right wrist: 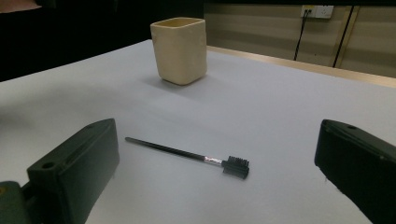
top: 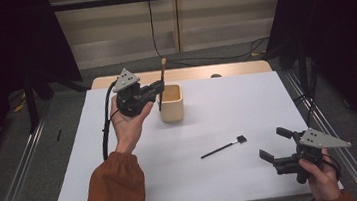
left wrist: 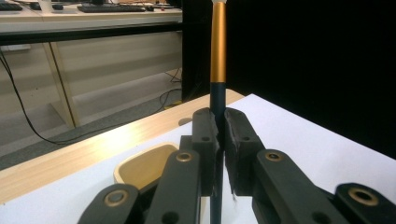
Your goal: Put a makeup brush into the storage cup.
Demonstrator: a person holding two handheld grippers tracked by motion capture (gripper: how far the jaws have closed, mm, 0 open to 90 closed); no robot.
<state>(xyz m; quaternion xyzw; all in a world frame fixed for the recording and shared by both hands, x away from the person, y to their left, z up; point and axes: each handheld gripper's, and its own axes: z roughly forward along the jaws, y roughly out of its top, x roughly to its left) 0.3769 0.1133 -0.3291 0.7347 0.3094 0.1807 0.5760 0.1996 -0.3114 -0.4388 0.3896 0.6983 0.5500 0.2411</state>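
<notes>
1. The left gripper [top: 159, 88] is pinching a long brush [left wrist: 218, 56] by its dark shaft, the gold-banded end pointing up, right over the cream cup [top: 171, 103] at the far side of the tabletop [top: 247, 108]. From where the camera on that gripper looks, the jaws sit tight on the handle with the cup's open mouth just below and to one side.
2. The brush seems held off to the cup's near-left rim rather than over its middle. If it is let go there, I'd guess the lower end could catch the rim and fall outside, or nudge the cup.
3. The cup looks light and stands free. A sideways knock from the jaws could tip it or slide it toward the wooden strip behind.
4. The right gripper [top: 276, 156] hangs with its jaws spread wide and holding nothing, near the right front corner. The small comb-headed brush [top: 223, 147] lies flat just ahead of it.
5. That thin handle lying flush on the surface may be hard to pick up; the jaws could scrape the sheet or flick it away.
6. There is plenty of bare room in the middle and front left. The right hand is close to the right edge, so a push that way could send the small brush off.
</notes>
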